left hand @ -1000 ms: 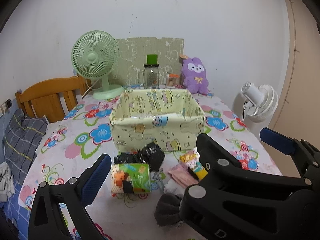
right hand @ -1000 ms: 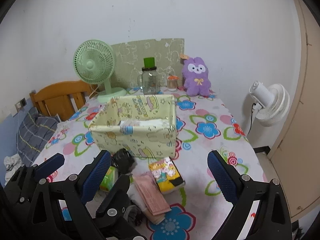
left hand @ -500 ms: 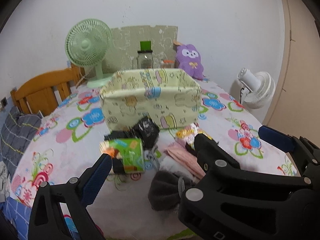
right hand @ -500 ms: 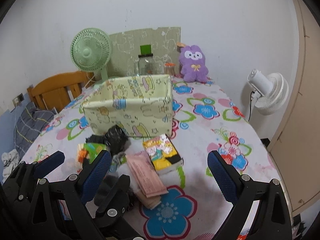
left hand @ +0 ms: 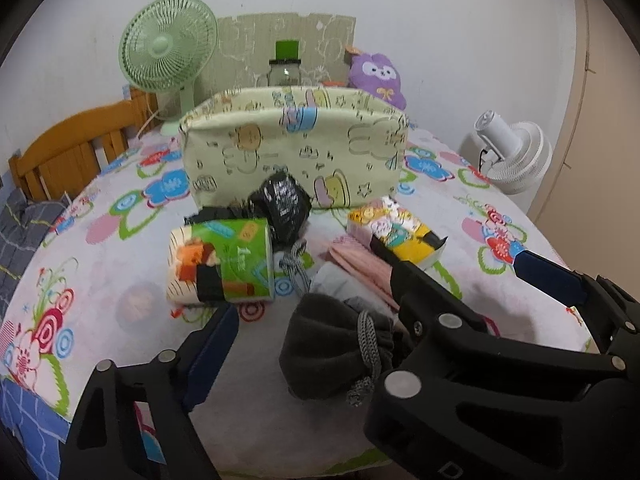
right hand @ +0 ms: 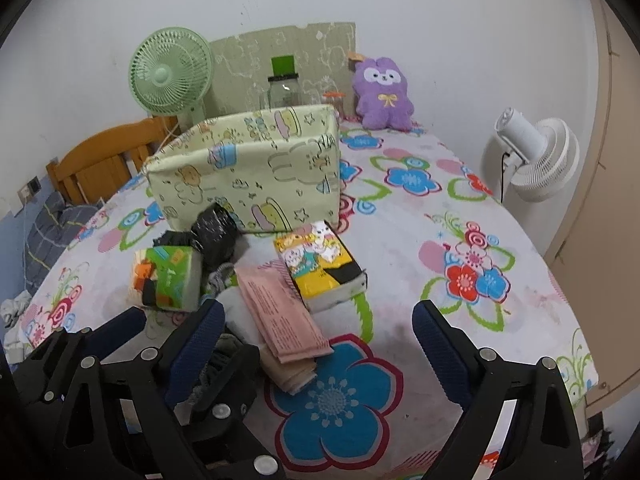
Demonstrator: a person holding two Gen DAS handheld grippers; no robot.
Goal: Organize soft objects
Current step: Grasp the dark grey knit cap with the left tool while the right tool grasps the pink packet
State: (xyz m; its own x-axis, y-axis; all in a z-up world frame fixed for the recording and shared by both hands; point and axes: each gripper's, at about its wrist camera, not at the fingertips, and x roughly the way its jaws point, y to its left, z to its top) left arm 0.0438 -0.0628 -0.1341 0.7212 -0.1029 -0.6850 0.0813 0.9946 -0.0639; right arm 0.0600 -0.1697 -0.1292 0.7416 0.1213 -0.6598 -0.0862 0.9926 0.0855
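A pale yellow fabric storage box (left hand: 294, 148) stands mid-table; it also shows in the right wrist view (right hand: 248, 172). In front of it lie a green tissue pack (left hand: 222, 266), a black plastic bundle (left hand: 284, 200), a yellow tissue pack (right hand: 320, 266), a pink pack (right hand: 280, 312) and a dark grey drawstring pouch (left hand: 332, 348). My left gripper (left hand: 304, 344) is open, low over the table, with the pouch between its fingers. My right gripper (right hand: 316, 344) is open around the near end of the pink pack.
A green desk fan (left hand: 168, 52), a glass jar with a green lid (left hand: 286, 68) and a purple plush (right hand: 384, 94) stand at the back by the wall. A white fan (right hand: 532, 160) stands off the right edge. A wooden chair (left hand: 76, 144) is at the left.
Both grippers have dropped lower and moved forward toward the pile of soft items. The grey pouch now sits between the left fingers. Both stay open.
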